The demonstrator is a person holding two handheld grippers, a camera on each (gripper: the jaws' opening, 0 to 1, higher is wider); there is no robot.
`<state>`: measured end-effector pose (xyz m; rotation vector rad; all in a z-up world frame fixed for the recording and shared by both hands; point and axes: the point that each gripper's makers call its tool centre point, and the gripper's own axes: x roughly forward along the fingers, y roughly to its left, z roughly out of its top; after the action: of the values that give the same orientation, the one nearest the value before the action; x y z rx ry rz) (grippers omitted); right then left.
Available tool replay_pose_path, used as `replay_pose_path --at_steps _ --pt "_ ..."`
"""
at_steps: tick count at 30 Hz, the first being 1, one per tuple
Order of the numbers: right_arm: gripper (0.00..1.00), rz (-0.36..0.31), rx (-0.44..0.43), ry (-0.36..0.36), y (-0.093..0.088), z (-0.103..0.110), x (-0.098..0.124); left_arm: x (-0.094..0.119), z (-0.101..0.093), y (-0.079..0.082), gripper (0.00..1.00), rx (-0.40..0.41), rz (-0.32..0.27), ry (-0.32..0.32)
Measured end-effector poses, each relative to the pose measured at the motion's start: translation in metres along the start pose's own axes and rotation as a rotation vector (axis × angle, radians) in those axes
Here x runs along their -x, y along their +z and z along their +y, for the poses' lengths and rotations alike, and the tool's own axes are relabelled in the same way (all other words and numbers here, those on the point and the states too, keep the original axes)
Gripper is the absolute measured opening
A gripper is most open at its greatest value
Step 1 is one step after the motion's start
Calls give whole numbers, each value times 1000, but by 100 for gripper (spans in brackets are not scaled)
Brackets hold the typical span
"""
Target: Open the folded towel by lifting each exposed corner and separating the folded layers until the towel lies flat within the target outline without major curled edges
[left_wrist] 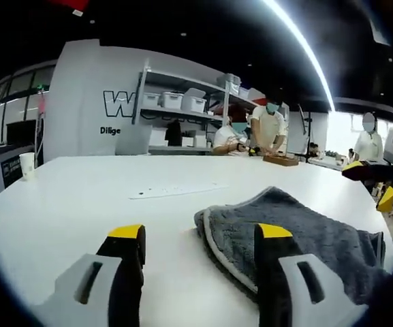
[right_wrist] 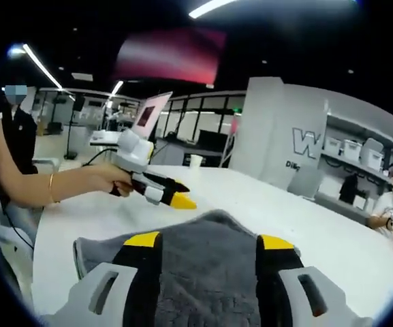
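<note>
On the broad white round-edged bench (left_wrist: pixel 80 197), the folded grey terry towel (left_wrist: pixel 305 228) lies at its near right, layers stacked, pale edging showing. Left gripper (left_wrist: pixel 199 235), jaws wide and empty, hovers at the towel's left corner; right gripper (right_wrist: pixel 208 240), jaws wide, straddles the cloth without closing. Risk: a pinch could take several layers together, dragging the bundle rather than opening it. No target outline is discernible. A white paper cup (left_wrist: pixel 26 164) stands far left, well apart; shelves and people lie beyond.
</note>
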<state>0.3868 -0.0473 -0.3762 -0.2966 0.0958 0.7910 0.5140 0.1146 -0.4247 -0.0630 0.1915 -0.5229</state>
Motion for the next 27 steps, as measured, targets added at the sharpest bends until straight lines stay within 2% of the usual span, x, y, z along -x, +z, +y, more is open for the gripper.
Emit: replay_pose_path --at_steps 5,12,23,27 --pt "66 -7 1 -12 3 3 4 -1 -3 3 69 -10 -12 -12" --pt "71 6 8 -38 3 4 9 -2 -7 1 73 -11 0 -21" --pt "65 -1 56 -11 9 30 11 -9 -12 -1 68 -21 22 -37" --pt "59 -20 51 21 12 45 8 -10 -15 -2 64 -4 26 -46"
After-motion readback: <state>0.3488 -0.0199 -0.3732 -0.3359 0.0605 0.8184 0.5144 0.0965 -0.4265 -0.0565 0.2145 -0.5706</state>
